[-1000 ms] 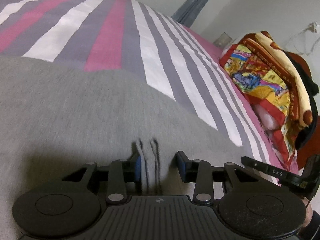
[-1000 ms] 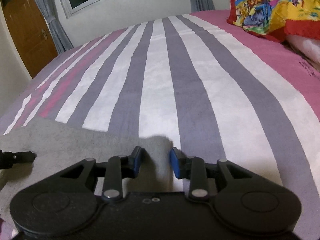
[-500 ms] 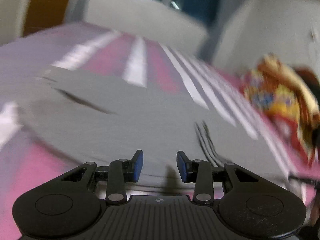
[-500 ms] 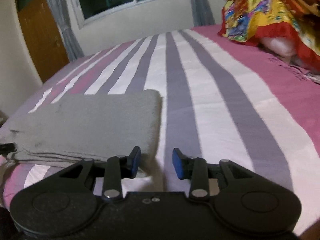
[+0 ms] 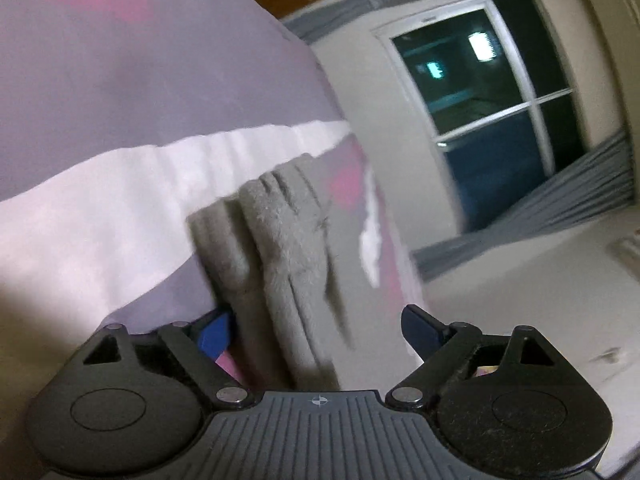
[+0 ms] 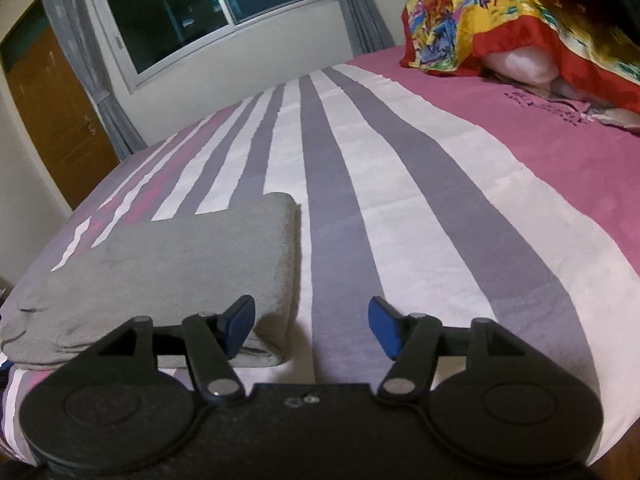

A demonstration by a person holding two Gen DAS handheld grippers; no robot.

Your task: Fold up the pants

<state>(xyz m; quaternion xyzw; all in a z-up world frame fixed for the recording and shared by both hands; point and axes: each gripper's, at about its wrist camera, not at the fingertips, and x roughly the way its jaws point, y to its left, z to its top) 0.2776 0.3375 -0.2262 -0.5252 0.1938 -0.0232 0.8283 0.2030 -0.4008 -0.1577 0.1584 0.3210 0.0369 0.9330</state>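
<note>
Resting folded on the striped bedsheet, the grey fleece pants risked unfolding — both the left gripper and right gripper gaped empty, their fingers close enough to snag an edge.

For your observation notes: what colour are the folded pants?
Plain grey pants, clearest in the right wrist view.

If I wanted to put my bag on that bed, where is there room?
The widest bare stretch is the striped sheet between the folded gray pants and the colorful blanket pile, running back toward the window. The pink strip below the pile is also free. It is crowded at the near left edge, where the pants lie.
</note>
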